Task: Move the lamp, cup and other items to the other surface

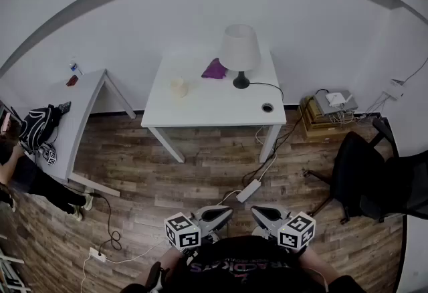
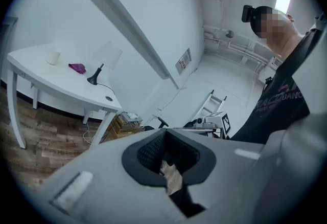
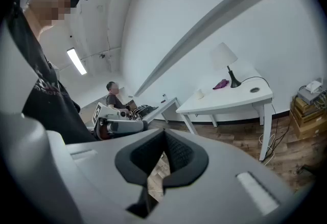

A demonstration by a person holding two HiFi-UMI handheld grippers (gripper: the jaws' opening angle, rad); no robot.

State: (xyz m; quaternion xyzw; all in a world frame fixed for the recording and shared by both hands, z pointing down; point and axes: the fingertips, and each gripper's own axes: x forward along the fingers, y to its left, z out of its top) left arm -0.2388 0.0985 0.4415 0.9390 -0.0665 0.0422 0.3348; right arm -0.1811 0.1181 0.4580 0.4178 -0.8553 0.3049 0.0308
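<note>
We find the room evenly and softly lit, its colours cool and muted. A ceiling light (image 3: 76,61) glares white in the right gripper view. The table (image 1: 200,108) casts only a faint shadow. All views bow strongly, with dark corners.

Open floor in the middle, clutter at the sides
The wood floor (image 1: 200,171) at mid-frame is free up to the bench (image 1: 214,111). A power strip (image 1: 248,190) lies lower centre, a black chair (image 1: 371,178) fills the right, and a lamp (image 1: 240,51) crowds the bench's back edge.
</note>
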